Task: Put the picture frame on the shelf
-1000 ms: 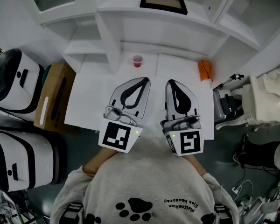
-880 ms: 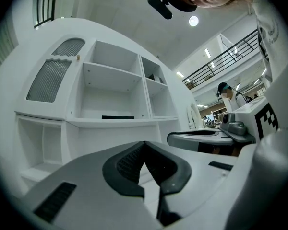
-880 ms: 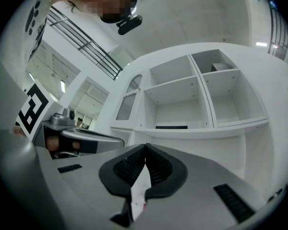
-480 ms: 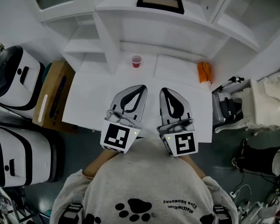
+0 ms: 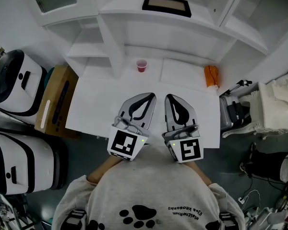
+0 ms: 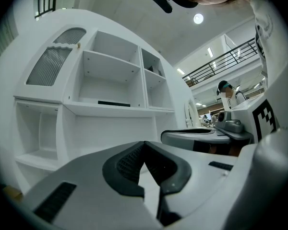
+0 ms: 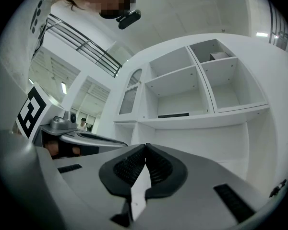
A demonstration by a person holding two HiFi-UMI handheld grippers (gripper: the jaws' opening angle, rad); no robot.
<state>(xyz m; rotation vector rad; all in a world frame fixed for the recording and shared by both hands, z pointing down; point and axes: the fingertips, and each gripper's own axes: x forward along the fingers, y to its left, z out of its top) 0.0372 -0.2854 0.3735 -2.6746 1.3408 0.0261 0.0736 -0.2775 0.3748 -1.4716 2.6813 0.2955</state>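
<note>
Three views; task judged complete.

Head view: the picture frame (image 5: 166, 5) lies flat on the upper shelf (image 5: 120, 6). It is well apart from the left hand-held gripper (image 5: 150, 97) and the right hand-held gripper (image 5: 169, 97), which sit side by side over the table (image 5: 93, 104).

Left gripper view: jaws pressed together with nothing between them; the picture frame (image 6: 114, 103) shows as a dark strip on the shelf ahead.

Right gripper view: jaws likewise together and empty. No step appears left.

Red cup (image 5: 141, 65) at 12 o'clock on white table (image 5: 93, 104), orange object (image 5: 211, 75) at 2 o'clock, cardboard box (image 5: 55, 99) at 9 o'clock, white-and-black machines (image 5: 14, 83) beyond it, cables (image 5: 249, 193) at 4 o'clock
</note>
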